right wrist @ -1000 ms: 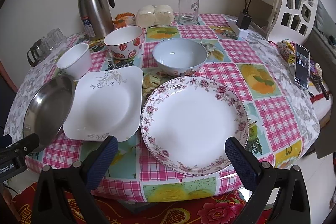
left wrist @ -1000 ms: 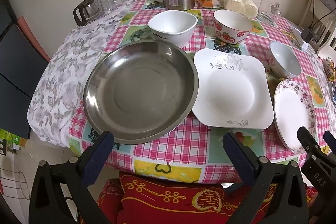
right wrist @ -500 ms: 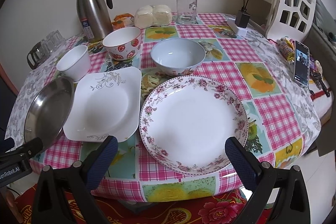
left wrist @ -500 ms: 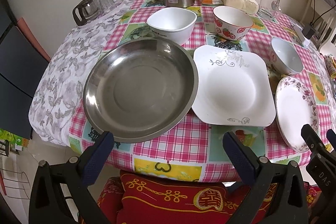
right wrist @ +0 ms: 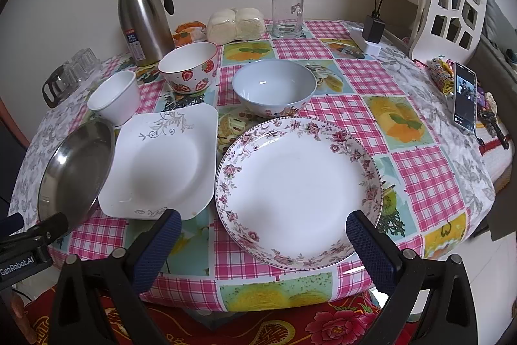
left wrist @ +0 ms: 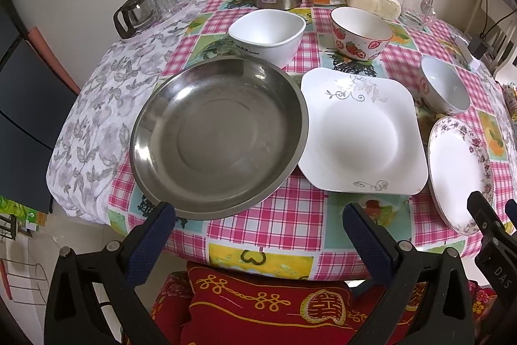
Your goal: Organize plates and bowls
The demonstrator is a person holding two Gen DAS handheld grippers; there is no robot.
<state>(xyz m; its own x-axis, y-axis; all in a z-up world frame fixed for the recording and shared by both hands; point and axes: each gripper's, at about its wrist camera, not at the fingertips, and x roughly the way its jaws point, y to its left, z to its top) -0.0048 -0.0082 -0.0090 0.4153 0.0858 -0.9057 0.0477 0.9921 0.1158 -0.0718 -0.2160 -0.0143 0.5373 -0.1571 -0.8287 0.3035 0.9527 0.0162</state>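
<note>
Steel pan (left wrist: 219, 138): It was the biggest thing on the table (left wrist: 284, 225), at the near left edge. I think it was light, hard and slippery. It would not break. I would pinch its thin near rim. It lay just past my left tongs (left wrist: 258, 238), and the left finger was close to its rim.

Flower plate (right wrist: 299, 189): It was round and flat, at the near right. I think it was heavy, smooth and easy to break. I would take it by the near rim. It sat right between the fingers of my right tongs (right wrist: 263, 240), but they were not touching it.

Square plate (left wrist: 362, 134): It sat between the pan and the flower plate, and its left edge looked tucked under the pan's rim. I think it was hard, slick and easy to chip. A corner or side rim was the place to hold.

Blue bowl (right wrist: 274, 89): It stood just behind the flower plate. It was deep, so I would grip the wall at the rim.

Strawberry bowl (right wrist: 189, 67): It stood farther back, near the jug (right wrist: 143, 18). I think it would break if dropped.

White cup bowl (right wrist: 114, 96): It was the smallest, behind the pan. It looked light.

My tongs: Both were spread wide and held nothing.
</note>
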